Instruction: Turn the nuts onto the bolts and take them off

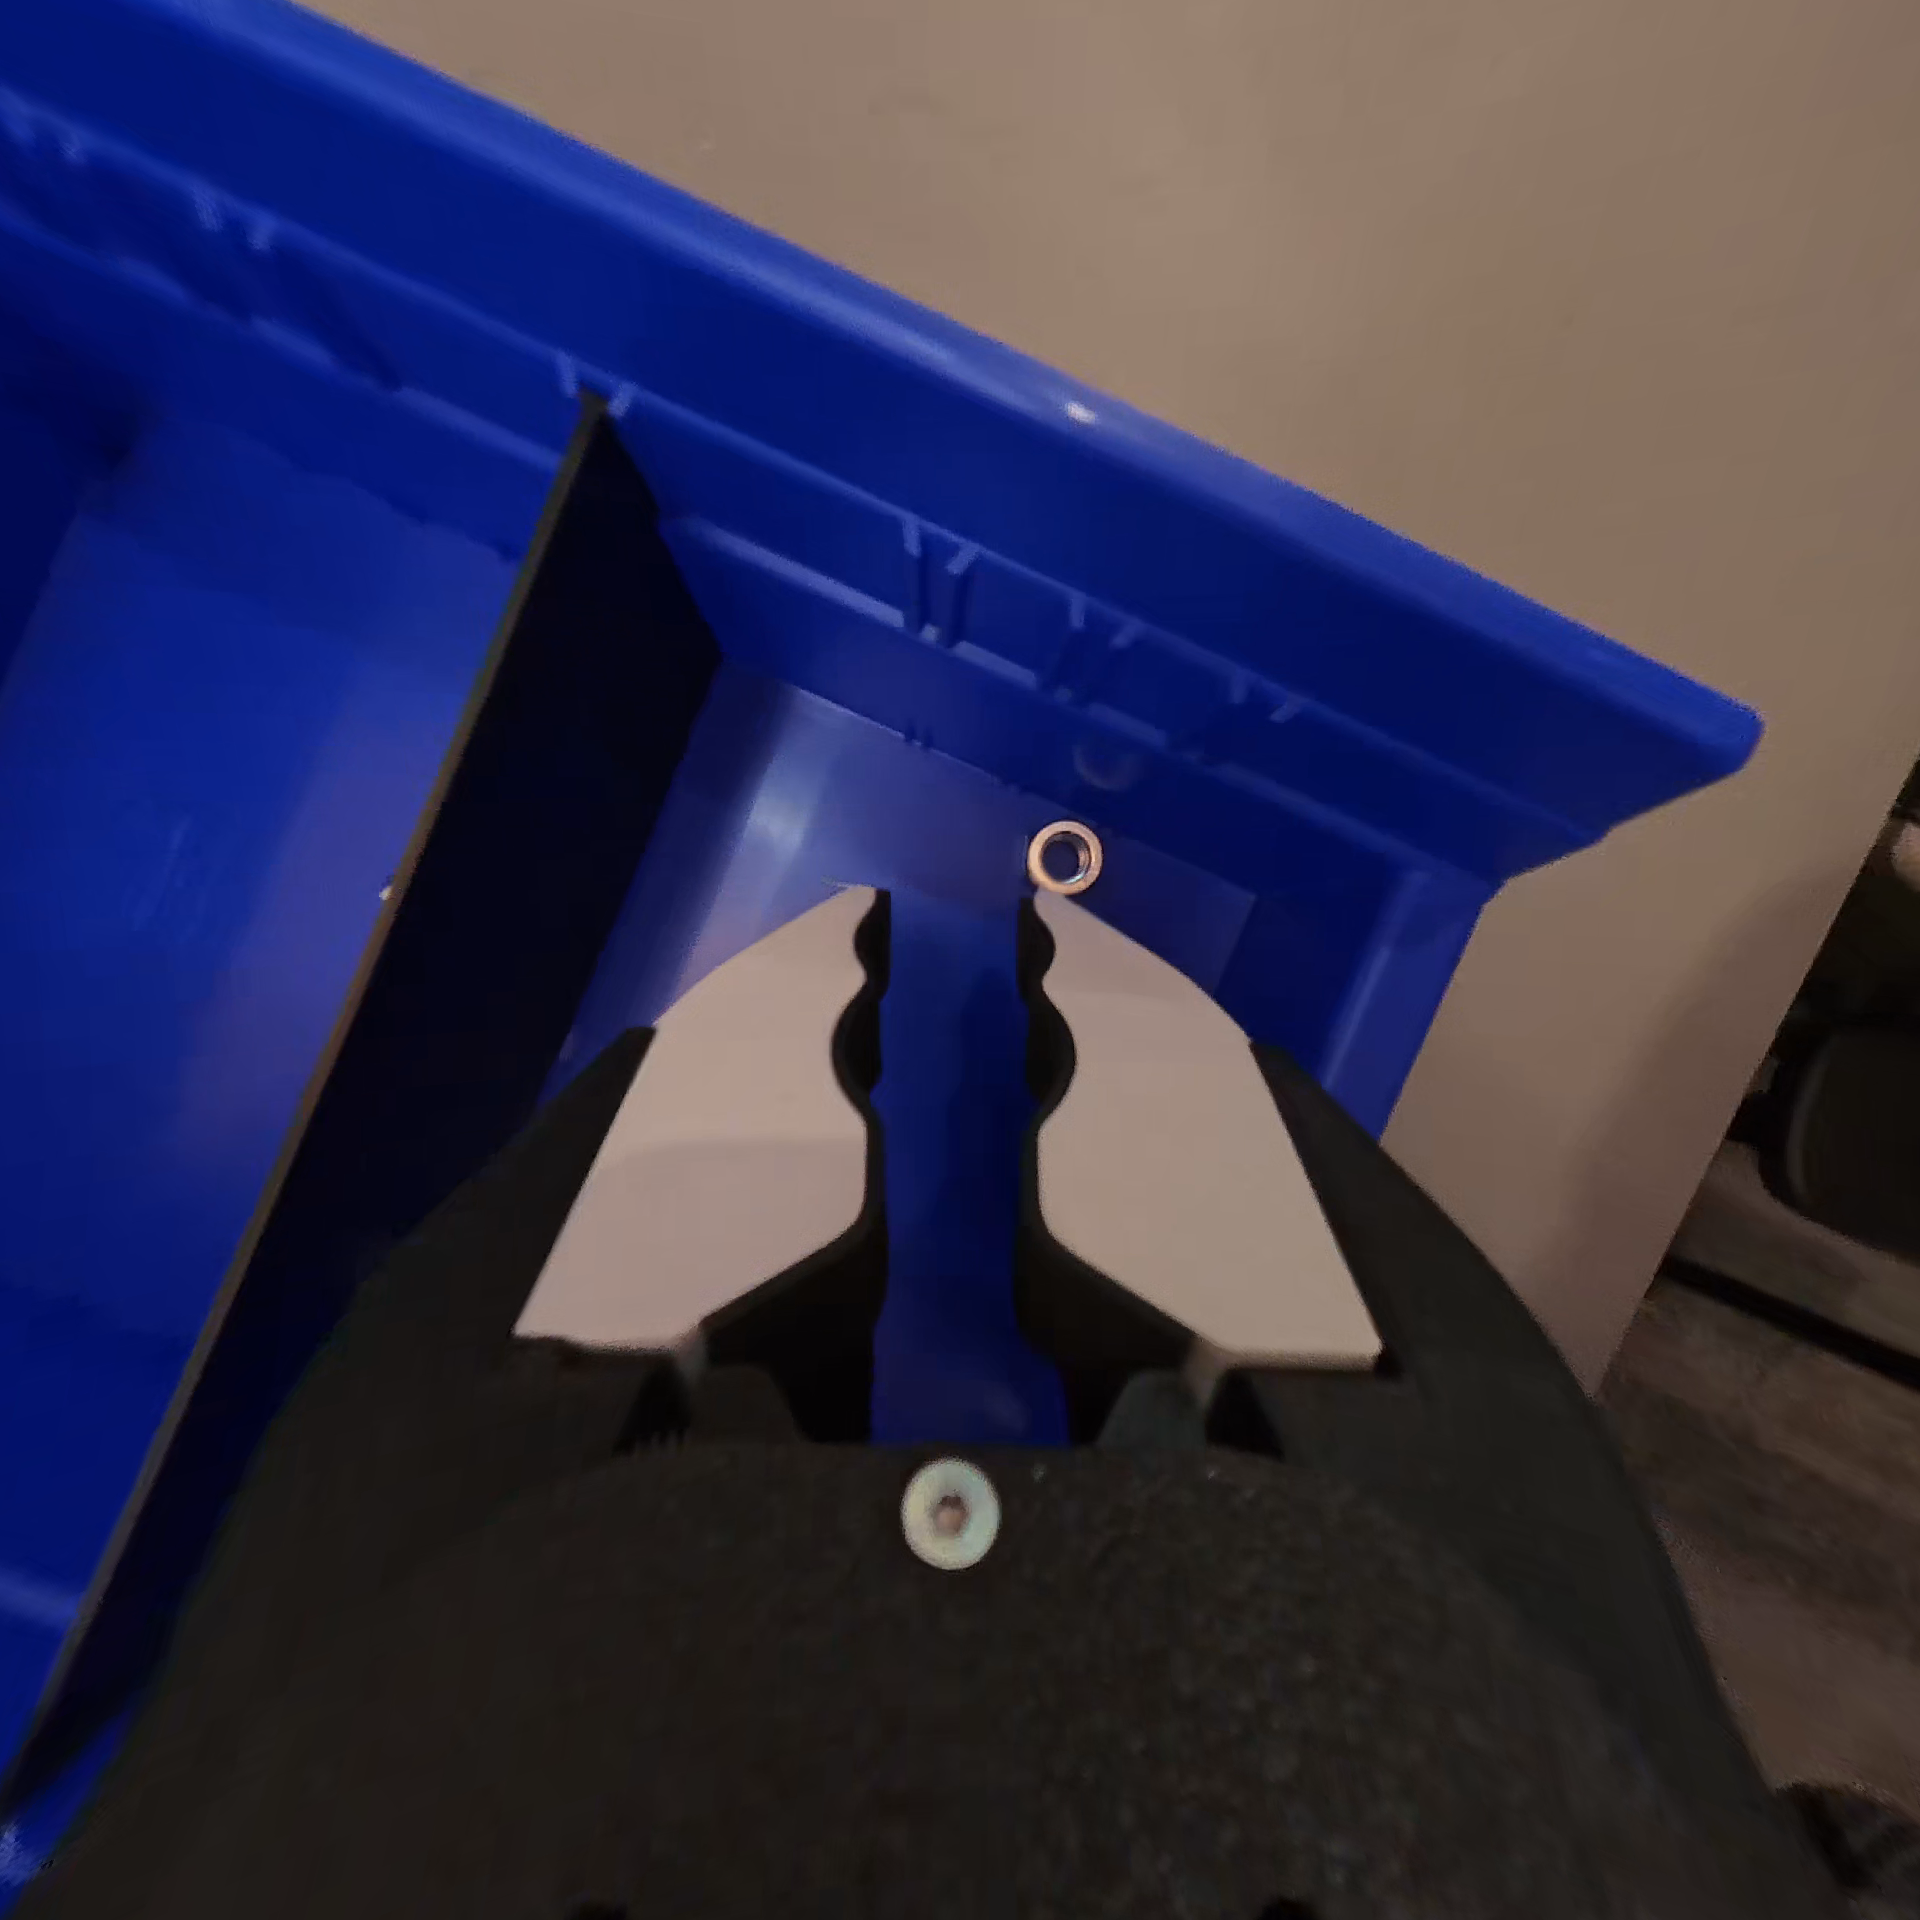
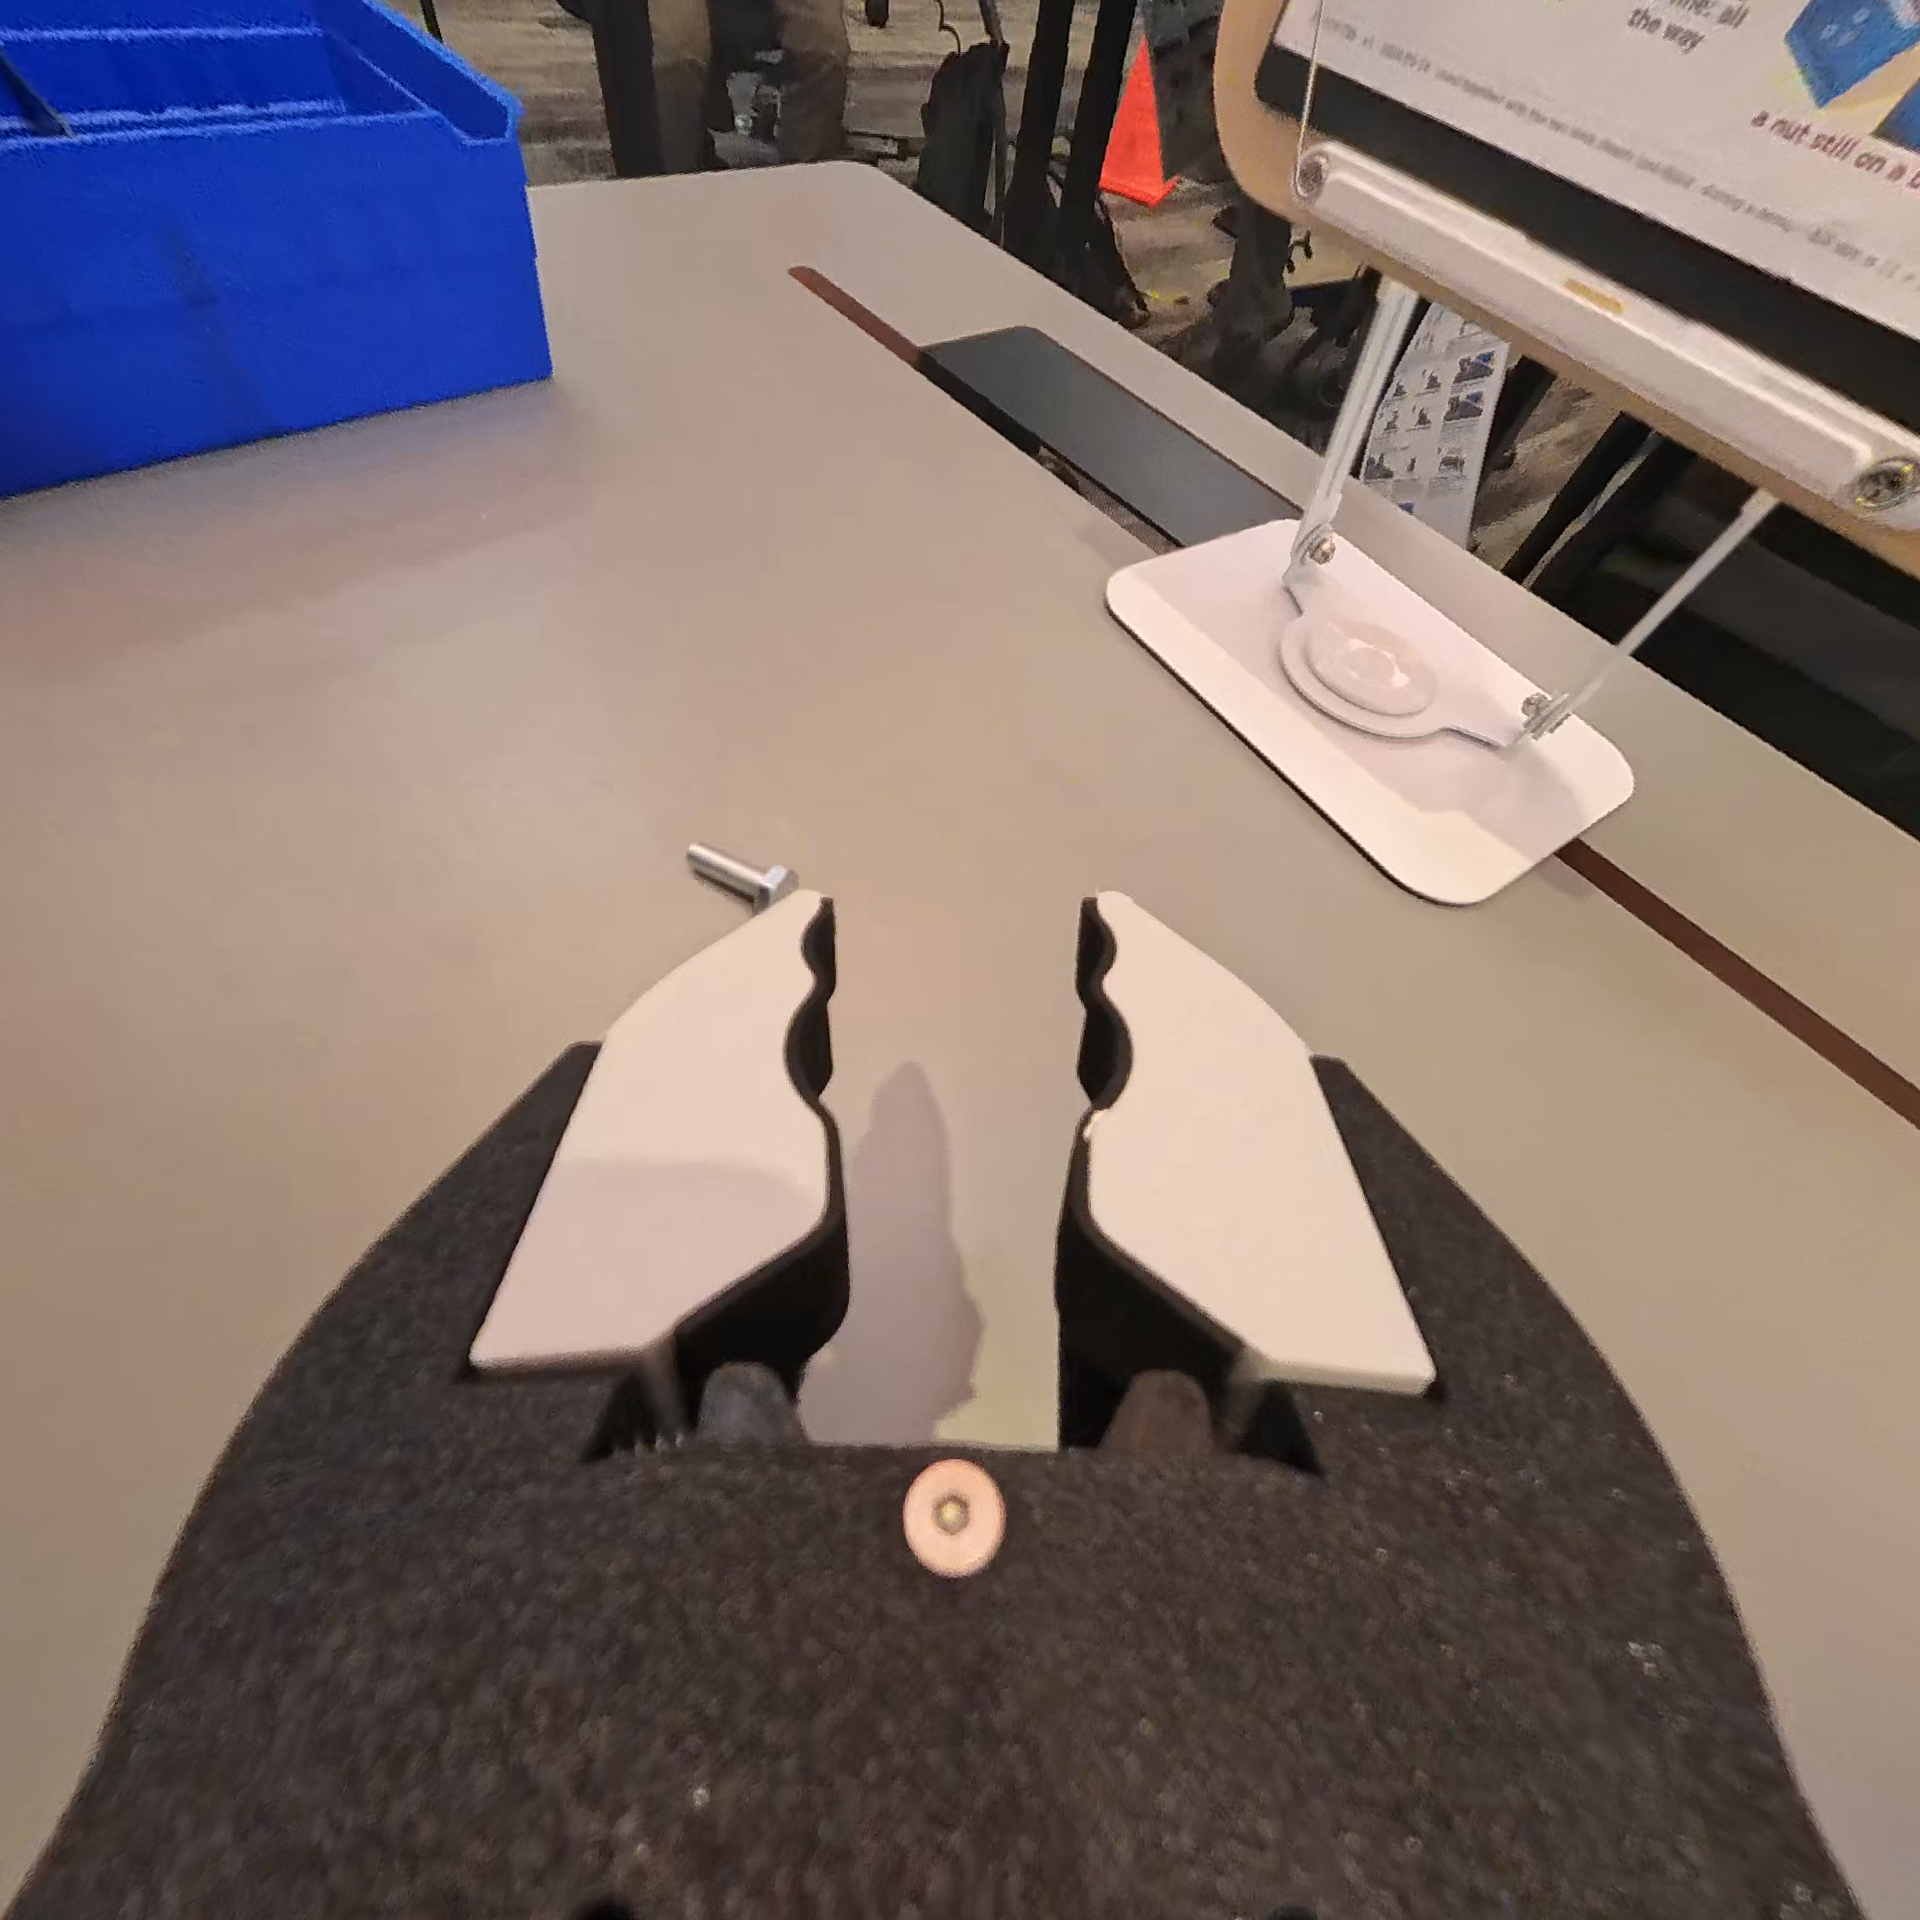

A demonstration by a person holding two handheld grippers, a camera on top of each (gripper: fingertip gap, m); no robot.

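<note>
Grey tabletop (image 2: 727, 623) carrying a blue divided bin (image 2: 260, 291) at far left. Left gripper (image 1: 954, 909) reaching into the bin's end compartment, jaws narrowly parted, empty; small nut (image 1: 1065, 858) lying just past its right fingertip. Right gripper (image 2: 956, 914) hovering wide apart, bolt (image 2: 740, 871) lying by its left fingertip.

Right hand-held gripper (image 2: 956, 914) agape over grey table (image 2: 520, 727), bolt (image 2: 740, 868) beside left fingertip
</note>
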